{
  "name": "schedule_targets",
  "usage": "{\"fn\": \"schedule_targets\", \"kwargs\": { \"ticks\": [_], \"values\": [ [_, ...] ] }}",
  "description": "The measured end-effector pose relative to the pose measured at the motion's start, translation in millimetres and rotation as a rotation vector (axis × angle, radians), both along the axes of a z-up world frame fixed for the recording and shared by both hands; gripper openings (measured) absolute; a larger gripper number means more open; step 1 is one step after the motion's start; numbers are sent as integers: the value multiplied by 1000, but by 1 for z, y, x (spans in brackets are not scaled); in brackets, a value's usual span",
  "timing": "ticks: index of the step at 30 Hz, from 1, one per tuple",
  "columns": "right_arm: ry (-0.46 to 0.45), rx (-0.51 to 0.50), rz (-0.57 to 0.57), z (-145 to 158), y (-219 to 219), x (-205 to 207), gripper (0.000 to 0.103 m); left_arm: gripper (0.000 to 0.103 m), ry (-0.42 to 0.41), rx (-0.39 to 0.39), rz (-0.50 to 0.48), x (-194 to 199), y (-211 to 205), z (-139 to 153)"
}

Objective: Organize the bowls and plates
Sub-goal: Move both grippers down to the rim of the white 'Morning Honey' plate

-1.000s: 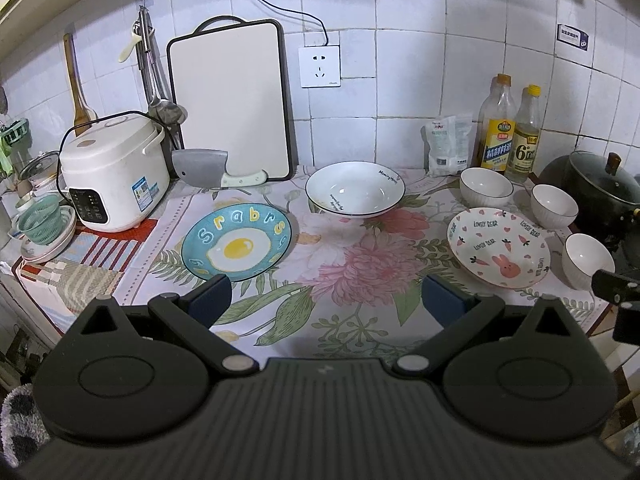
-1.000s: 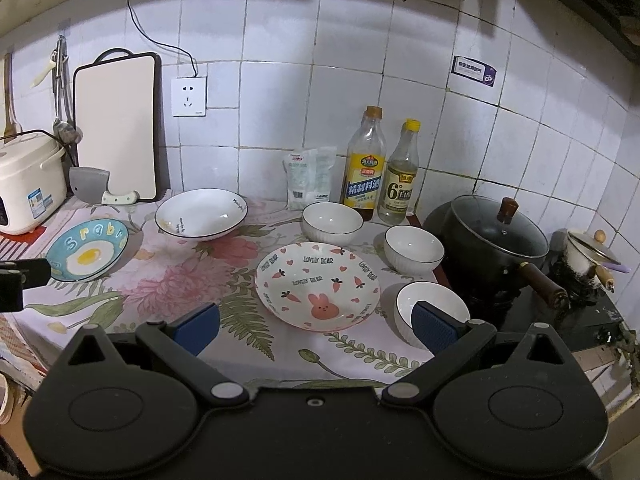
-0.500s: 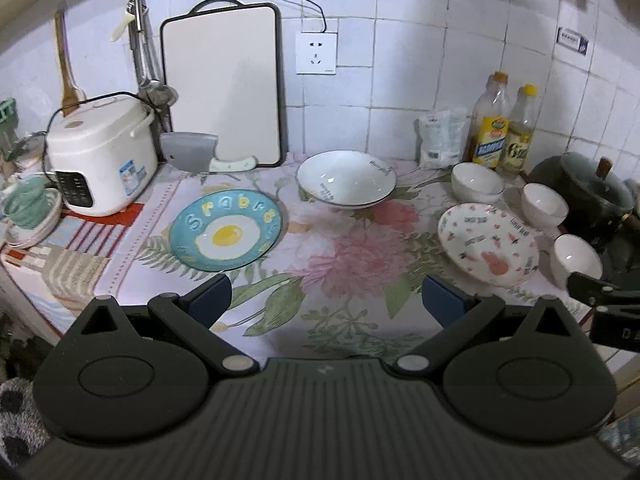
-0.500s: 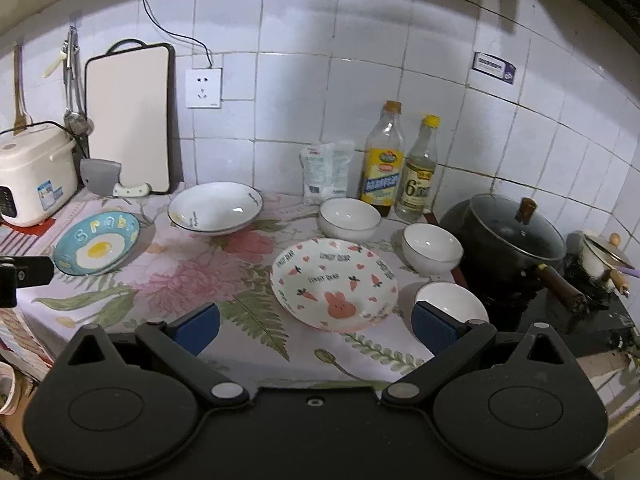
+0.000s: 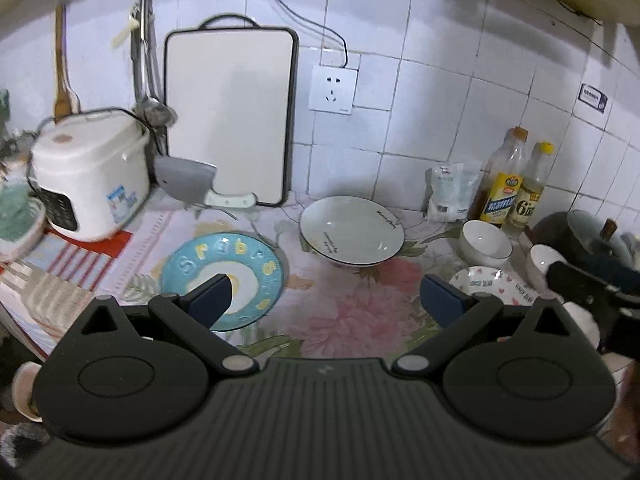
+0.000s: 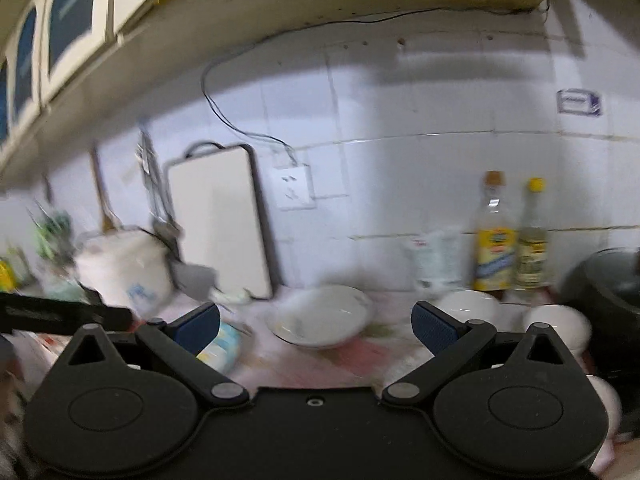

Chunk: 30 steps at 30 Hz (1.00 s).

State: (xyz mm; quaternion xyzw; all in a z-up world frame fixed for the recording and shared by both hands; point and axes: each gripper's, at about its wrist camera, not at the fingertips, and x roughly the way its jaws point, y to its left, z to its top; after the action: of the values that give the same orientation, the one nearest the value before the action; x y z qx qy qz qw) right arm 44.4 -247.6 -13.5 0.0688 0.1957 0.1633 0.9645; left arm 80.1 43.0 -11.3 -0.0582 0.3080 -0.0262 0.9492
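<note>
White tile backs a flowered counter [image 5: 352, 320] crowded with crockery in a dim kitchen. In the left wrist view, a blue plate [image 5: 248, 256] with a fried-egg design lies at lower left of centre, partly hidden behind one blue fingertip of the left claw [image 5: 326, 300], whose jaws stand wide apart and hold nothing. A wide white bowl [image 5: 352, 230] sits at centre, just right of the blue plate and apart from it. At right, a small white bowl [image 5: 485, 242] stands near two bottles [image 5: 516, 184], with a heart-patterned plate [image 5: 492, 284] below it and a second small bowl [image 5: 544, 260] at the far right edge, partly covered by the dark body of the right claw [image 6: 316, 322] reaching in from the right. A white cutting board [image 5: 230, 116] leans upright against the wall at upper centre, a cleaver [image 5: 188, 178] propped at its foot, and a white rice cooker [image 5: 90, 172] stands at left. A dark lidded pot [image 5: 588, 236] fills the right edge.

The right wrist view is heavily blurred and tilted up toward the wall and cabinets; its claw is likewise spread wide and empty, level with the counter, with the wide white bowl between its fingertips and farther back. The left claw's dark body juts in at that view's left edge
</note>
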Motion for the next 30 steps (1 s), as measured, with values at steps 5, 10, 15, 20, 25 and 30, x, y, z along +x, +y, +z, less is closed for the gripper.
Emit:
{"fn": "schedule_targets", "kwargs": {
  "ticks": [5,10,15,20,25,30],
  "values": [
    [22,27,50,-10,13,35,103,100,24,-46,-2,35,4,-14],
    [101,46,62,-32,21,82,103,95,31,-79,51,75,6,-33],
    [191,154,47,-61,11,131,103,95,72,-146,83,123,11,-56],
    [331,217,18,-104,13,192,99,95,143,-209,107,175,11,-92],
    [435,256,-22,-140,21,235,95,80,214,-258,138,220,5,-134],
    [509,278,-77,-171,20,268,88,67,299,-310,175,253,2,-162]
  ]
}}
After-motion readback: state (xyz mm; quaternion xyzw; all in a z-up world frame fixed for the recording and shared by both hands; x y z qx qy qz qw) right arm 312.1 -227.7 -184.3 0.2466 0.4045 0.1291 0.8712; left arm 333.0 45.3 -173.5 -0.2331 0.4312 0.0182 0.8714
